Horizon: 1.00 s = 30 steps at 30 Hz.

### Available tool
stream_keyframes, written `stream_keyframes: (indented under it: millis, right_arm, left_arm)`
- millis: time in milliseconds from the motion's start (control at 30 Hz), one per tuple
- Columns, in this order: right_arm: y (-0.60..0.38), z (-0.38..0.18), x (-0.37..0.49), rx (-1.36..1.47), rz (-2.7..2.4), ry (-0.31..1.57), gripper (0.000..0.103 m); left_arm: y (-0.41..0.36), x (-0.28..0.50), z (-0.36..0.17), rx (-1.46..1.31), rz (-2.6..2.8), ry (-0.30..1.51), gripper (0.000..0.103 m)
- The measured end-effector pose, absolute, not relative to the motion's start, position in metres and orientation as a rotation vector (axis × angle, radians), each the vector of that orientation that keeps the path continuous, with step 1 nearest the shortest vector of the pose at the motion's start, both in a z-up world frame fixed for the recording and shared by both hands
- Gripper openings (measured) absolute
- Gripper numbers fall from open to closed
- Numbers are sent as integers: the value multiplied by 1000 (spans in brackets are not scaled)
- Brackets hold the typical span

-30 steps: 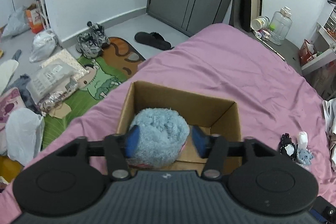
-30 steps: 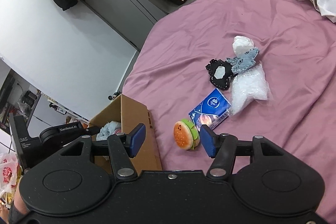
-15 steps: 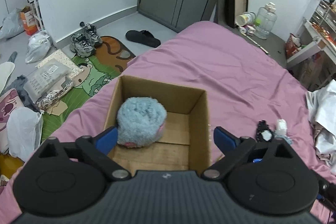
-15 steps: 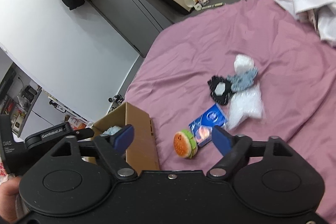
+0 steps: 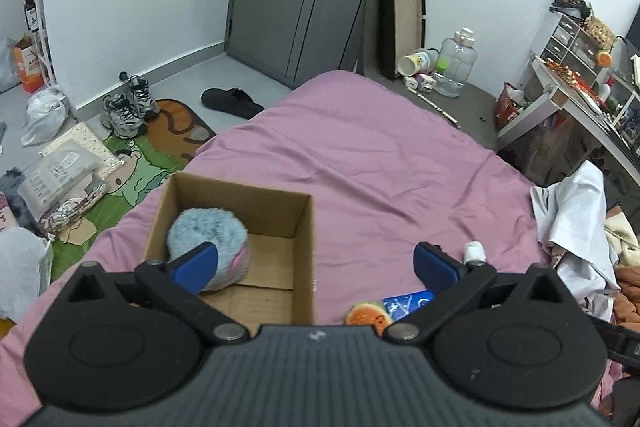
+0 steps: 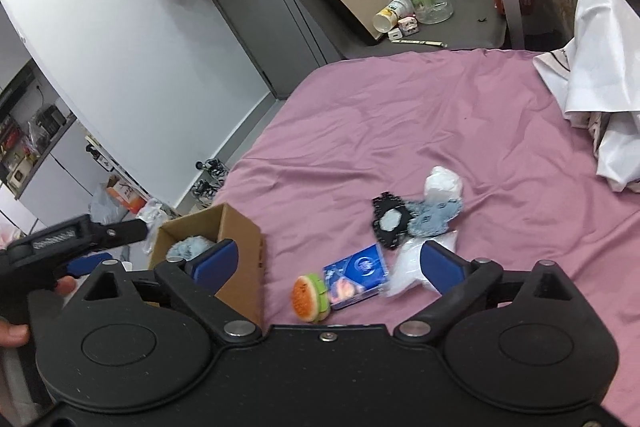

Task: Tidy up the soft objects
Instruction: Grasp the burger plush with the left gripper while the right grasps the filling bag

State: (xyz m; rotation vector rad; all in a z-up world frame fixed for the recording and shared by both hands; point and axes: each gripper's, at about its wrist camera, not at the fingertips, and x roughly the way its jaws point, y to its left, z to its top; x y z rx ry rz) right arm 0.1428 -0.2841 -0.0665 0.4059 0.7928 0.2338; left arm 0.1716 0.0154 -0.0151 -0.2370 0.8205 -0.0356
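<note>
A fluffy light-blue plush (image 5: 208,239) lies inside an open cardboard box (image 5: 302,247) on the pink bedsheet; both also show in the right wrist view, the plush (image 6: 190,247) in the box (image 6: 244,267). My left gripper (image 5: 314,263) is wide open and empty above the box. My right gripper (image 6: 328,263) is wide open and empty above a burger plush (image 6: 310,297), a blue tissue pack (image 6: 358,273), a clear plastic bag (image 6: 412,263), a black-and-white plush (image 6: 388,221), a blue-grey plush (image 6: 434,219) and a white wad (image 6: 444,183).
The burger plush (image 5: 368,315) and tissue pack (image 5: 408,305) peek out just right of the box. White and orange cloth (image 5: 576,219) is piled at the bed's right edge. Shoes (image 5: 128,107), bags and a floor mat (image 5: 132,163) lie left of the bed.
My left gripper opened, released the light-blue plush into the box, and pulled back and up. My right gripper opened wider and rose slightly over the small items.
</note>
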Motion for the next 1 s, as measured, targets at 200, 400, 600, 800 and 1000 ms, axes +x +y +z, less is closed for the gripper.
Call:
stream_keyframes:
  millis: [200, 400, 600, 800, 1000]
  right_arm:
    - [-301, -72, 155, 440, 239, 829, 98]
    - [-315, -79, 172, 475, 252, 881, 98]
    - [-325, -102, 187, 520, 207, 962, 92]
    - [-336, -121, 199, 564, 183, 1015, 84]
    - [-341, -140, 213, 589, 170, 1059, 76]
  left_arm:
    - [-8, 173, -10, -213, -63, 813, 103]
    - [-34, 179, -22, -183, -42, 872, 103]
    - [-54, 189, -48, -185, -10, 941, 103]
    - [-71, 198, -69, -203, -12, 976, 103]
    - [-84, 209, -90, -232, 14, 1009, 99]
